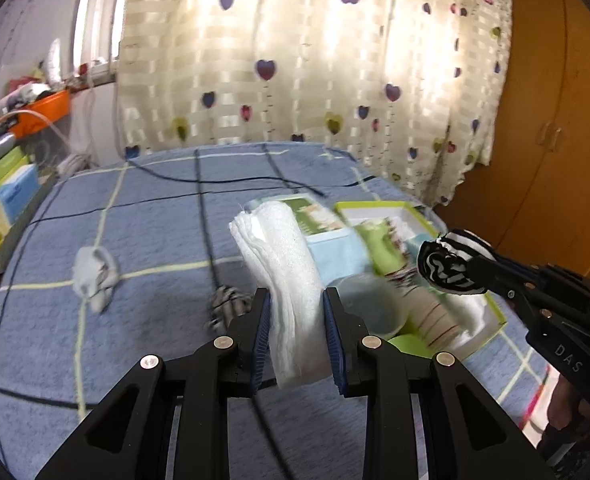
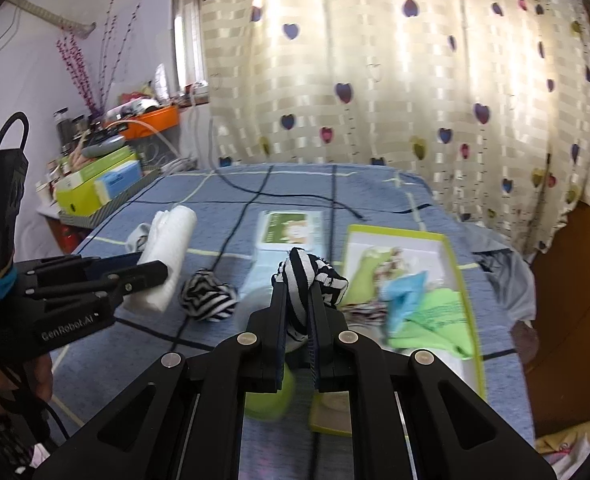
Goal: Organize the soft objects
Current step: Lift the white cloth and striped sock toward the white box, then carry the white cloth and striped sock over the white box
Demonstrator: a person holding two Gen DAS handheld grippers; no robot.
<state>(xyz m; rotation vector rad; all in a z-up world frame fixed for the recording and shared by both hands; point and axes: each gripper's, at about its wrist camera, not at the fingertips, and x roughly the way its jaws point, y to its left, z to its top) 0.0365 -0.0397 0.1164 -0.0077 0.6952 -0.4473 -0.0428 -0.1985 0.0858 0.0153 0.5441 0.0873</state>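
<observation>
Folded white towel (image 1: pixel 291 280) pinched upright in left gripper (image 1: pixel 297 304), lifted over the blue checked bedspread (image 1: pixel 155 216). Right gripper (image 2: pixel 297 300) clamps a black-and-white striped sock ball (image 2: pixel 307 276) above the green-rimmed box (image 2: pixel 465 280). A second striped ball (image 2: pixel 209 294) lies on the bedspread.

Fluffy white towel (image 1: pixel 291 280); matt nubbly blue bedspread (image 1: pixel 155 216).
</observation>
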